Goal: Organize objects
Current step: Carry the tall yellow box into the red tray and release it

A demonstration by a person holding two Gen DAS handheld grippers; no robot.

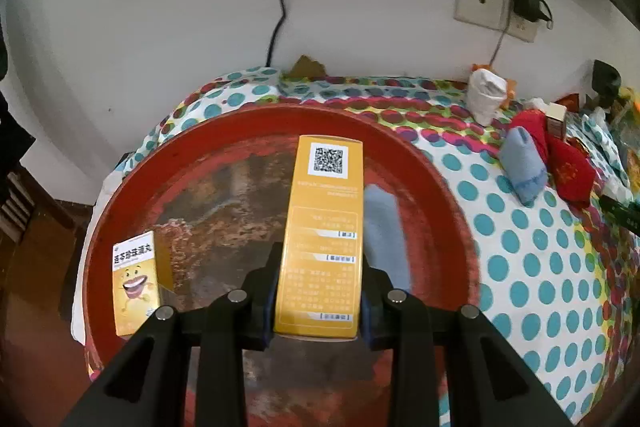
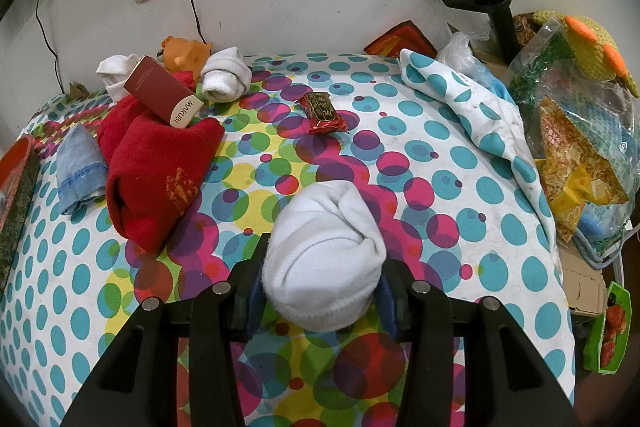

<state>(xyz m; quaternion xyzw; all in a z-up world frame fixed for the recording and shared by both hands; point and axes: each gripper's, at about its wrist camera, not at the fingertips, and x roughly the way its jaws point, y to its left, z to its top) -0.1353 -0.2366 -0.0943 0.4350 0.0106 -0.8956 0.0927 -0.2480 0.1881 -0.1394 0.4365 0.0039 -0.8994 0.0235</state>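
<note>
The left gripper (image 1: 320, 291) clamped a yellow box (image 1: 324, 235) over the red tray (image 1: 432, 167) — the right gripper (image 2: 320, 291) gripped a white sock (image 2: 324, 255).

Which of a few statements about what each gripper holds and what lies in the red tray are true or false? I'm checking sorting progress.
1. The left gripper grips a tall yellow cardboard box. True.
2. The right gripper is empty. False: it is closed on a rolled white sock.
3. A small yellow cartoon-face box stands in the round red tray. True.
4. The red-wrapped snack bar lies in that tray. False: it lies on the dotted tablecloth.
</note>
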